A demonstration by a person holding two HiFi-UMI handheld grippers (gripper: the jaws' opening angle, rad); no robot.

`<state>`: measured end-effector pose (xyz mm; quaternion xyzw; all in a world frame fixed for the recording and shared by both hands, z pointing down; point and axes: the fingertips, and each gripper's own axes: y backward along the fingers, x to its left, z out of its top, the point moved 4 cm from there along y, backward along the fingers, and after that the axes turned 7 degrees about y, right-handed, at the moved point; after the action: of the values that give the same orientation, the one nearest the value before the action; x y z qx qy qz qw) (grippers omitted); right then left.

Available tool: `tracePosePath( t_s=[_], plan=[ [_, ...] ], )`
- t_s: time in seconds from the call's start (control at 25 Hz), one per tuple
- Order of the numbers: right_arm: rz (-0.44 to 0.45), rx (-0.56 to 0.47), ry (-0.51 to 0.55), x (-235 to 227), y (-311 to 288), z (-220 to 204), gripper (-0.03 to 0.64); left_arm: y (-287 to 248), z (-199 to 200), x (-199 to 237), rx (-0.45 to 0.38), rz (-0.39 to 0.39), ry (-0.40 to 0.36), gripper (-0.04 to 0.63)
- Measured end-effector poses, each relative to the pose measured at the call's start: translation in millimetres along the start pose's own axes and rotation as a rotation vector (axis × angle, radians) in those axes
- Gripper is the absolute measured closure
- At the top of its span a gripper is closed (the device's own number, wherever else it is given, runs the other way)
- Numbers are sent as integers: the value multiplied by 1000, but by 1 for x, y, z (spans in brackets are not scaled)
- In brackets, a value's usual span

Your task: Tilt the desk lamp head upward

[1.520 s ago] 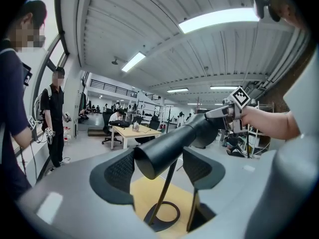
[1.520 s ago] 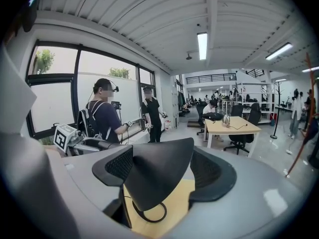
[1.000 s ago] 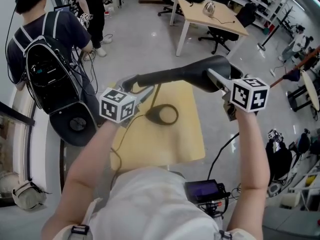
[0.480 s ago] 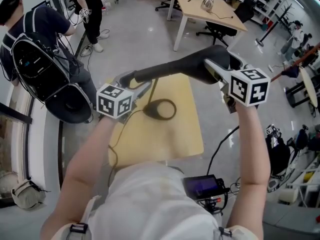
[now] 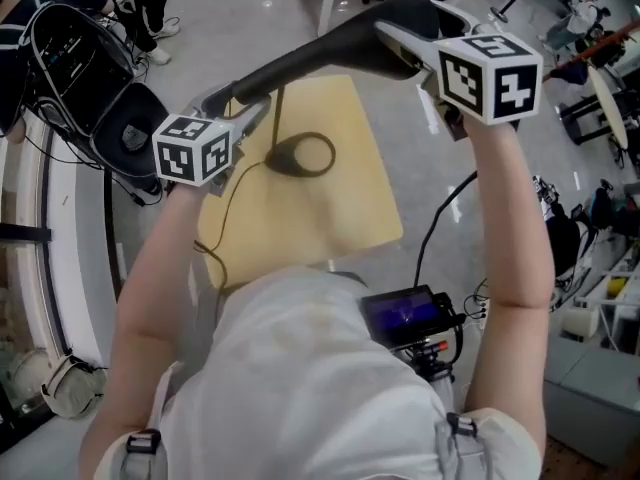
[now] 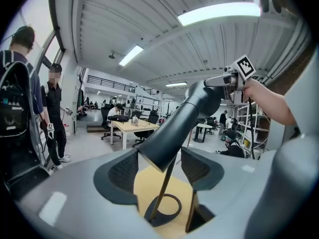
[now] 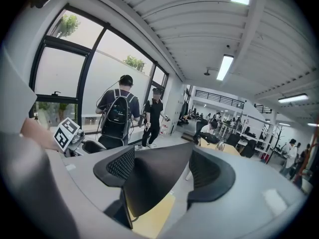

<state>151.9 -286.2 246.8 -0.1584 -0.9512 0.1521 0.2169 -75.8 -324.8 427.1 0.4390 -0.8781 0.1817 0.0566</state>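
Observation:
A black desk lamp stands on a small yellow table (image 5: 340,208) by its ring base (image 5: 300,155). Its thick arm (image 5: 300,60) slopes up to the right to the lamp head (image 5: 405,23). My left gripper (image 5: 240,108) sits at the arm's lower end. In the left gripper view the arm (image 6: 167,138) fills the gap of the left gripper (image 6: 159,166); its jaws have just been closing and both pads touch the arm. My right gripper (image 5: 425,48) is shut on the lamp head, whose dark cone (image 7: 154,178) fills the space between the right gripper's (image 7: 162,171) pads.
A person with a black backpack (image 5: 70,48) stands at the left beside a second person (image 7: 152,116). A wooden desk (image 6: 132,127) with chairs stands further back. A cable (image 5: 445,218) runs over the floor right of the table. A small screen device (image 5: 405,316) hangs at my waist.
My right gripper has risen with the lamp head, and the lamp arm now slopes more steeply. The left gripper stays at the arm's lower end. The head view has swung, so the people slid toward the left edge.

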Motion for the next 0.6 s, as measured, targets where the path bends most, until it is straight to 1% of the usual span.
tracePosePath(
  t_s=[0.28, 0.44, 0.6],
  plan=[
    [-42, -6, 45, 3, 7, 8, 282, -9, -10, -8, 24, -16, -5, 346],
    [-50, -18, 71, 5, 5, 14, 295, -16, -17, -11, 34, -18, 1, 354],
    [-65, -23, 105, 10, 4, 19, 293, -19, -21, -11, 44, -21, 4, 357]
  ],
)
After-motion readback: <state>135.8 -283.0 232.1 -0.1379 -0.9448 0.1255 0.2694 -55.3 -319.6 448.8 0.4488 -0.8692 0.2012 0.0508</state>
